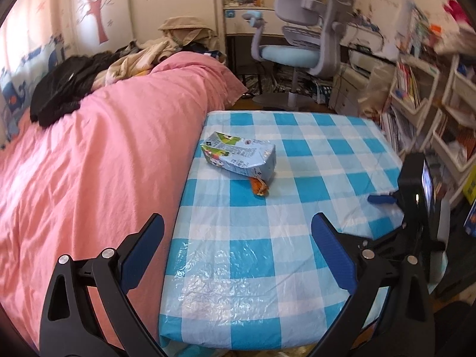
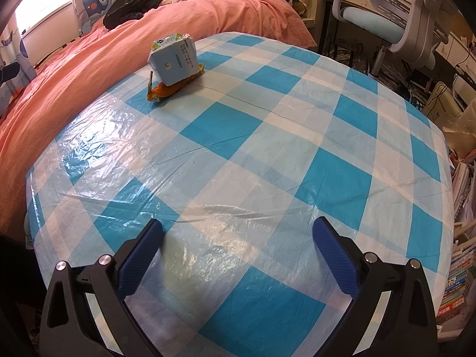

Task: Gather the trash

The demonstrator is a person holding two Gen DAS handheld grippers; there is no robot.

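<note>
Tablecloth (image 1: 267,253) blue-and-white check, glossy plastic. Drink carton (image 1: 239,157) light blue with green top and cartoon print; orange wrapper (image 1: 258,186) under its near end. Duvet (image 1: 89,163) on left plain pink; black clothes (image 1: 59,89) and beige clothes (image 1: 154,53) far. Desk chair (image 1: 303,35) grey, light-blue seat. Gripper pads (image 1: 141,255) dark blue on black arms.

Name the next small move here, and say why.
Probably move the left tool forward toward the drink carton. The carton lies on its side on the checked tablecloth near the pink bedcover, an orange wrapper partly under it. Both tools are open and empty, and the right tool looks farther away.
</note>
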